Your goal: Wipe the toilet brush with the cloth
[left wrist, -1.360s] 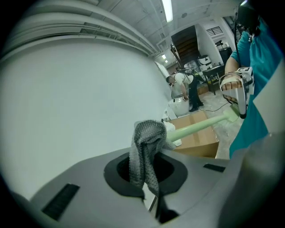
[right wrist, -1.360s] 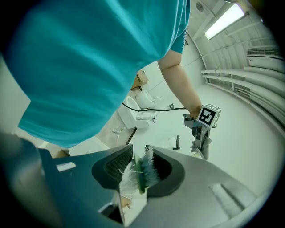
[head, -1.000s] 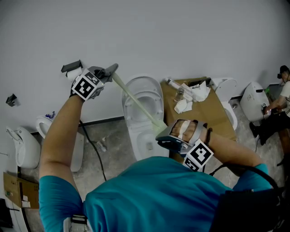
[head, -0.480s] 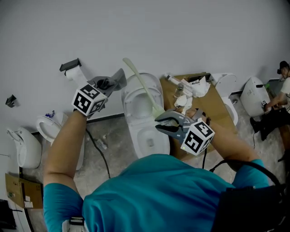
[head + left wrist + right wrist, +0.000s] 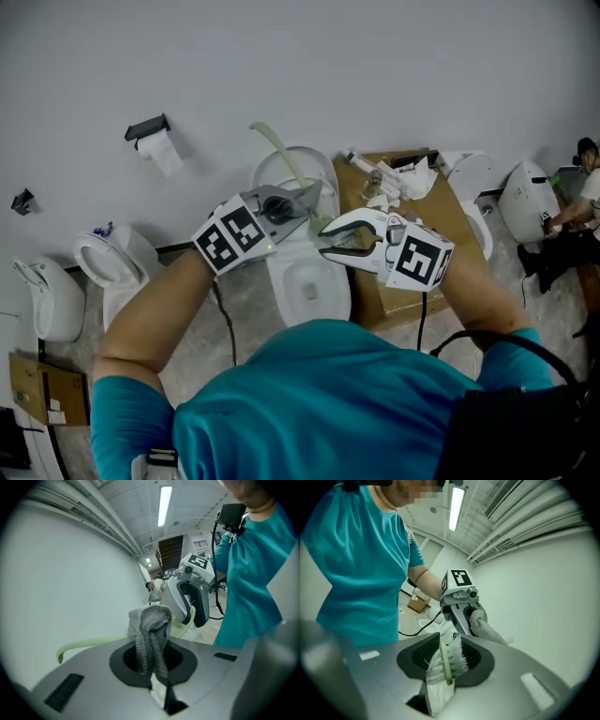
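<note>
In the head view my right gripper [image 5: 324,242] is shut on the head of the toilet brush [image 5: 281,155]; its pale green handle curves up toward the wall. The right gripper view shows the white bristles [image 5: 449,660] pinched between the jaws of the right gripper [image 5: 443,670]. My left gripper [image 5: 302,202] is shut on a grey cloth [image 5: 151,632], which sticks out past the jaws of the left gripper [image 5: 153,670]. The cloth [image 5: 486,629] hangs just beside the brush head; I cannot tell if they touch. Both grippers face each other above the toilet [image 5: 305,281].
A cardboard box [image 5: 431,220] with bottles and crumpled rags stands right of the toilet. A paper-roll holder [image 5: 150,131] hangs on the wall at left, above other toilets [image 5: 112,267]. A black cable [image 5: 225,328] runs over the floor. A person [image 5: 586,192] is at the far right.
My left gripper with the cloth came from the handle's far end near the wall down and right to the brush head. My right gripper rose and rolled, swinging the handle upright.
</note>
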The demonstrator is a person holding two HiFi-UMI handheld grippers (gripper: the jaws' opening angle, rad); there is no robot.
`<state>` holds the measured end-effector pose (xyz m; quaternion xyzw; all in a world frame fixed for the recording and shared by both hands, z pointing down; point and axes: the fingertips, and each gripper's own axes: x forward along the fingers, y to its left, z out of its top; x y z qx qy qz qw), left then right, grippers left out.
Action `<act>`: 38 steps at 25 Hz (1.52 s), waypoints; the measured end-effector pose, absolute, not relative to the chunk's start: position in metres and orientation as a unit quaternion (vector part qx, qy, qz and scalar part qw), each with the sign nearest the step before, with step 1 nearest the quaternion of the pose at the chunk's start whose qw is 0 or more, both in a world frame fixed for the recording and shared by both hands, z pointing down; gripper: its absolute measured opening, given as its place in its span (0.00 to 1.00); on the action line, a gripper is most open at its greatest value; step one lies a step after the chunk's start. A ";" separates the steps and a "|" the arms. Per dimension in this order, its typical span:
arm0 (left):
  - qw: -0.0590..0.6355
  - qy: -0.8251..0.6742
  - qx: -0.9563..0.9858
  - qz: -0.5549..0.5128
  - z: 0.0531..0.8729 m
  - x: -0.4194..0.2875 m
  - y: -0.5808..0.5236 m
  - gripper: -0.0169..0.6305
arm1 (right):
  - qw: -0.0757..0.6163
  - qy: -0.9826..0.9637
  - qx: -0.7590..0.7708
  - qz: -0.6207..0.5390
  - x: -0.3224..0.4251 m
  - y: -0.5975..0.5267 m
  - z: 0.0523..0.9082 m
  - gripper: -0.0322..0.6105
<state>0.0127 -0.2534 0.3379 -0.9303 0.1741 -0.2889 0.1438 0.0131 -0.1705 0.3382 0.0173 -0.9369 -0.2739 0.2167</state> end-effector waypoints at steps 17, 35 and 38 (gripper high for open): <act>0.158 0.182 -0.909 -0.339 0.351 0.014 -0.275 0.06 | 0.222 -0.941 -0.012 -0.256 0.020 -0.159 0.339 0.18; 0.137 0.217 -0.893 -0.370 0.377 -0.002 -0.336 0.06 | 0.228 -0.950 0.000 -0.212 0.013 -0.195 0.355 0.18; 0.137 0.222 -0.890 -0.375 0.376 -0.003 -0.353 0.06 | 0.232 -0.951 0.007 -0.205 0.009 -0.212 0.353 0.18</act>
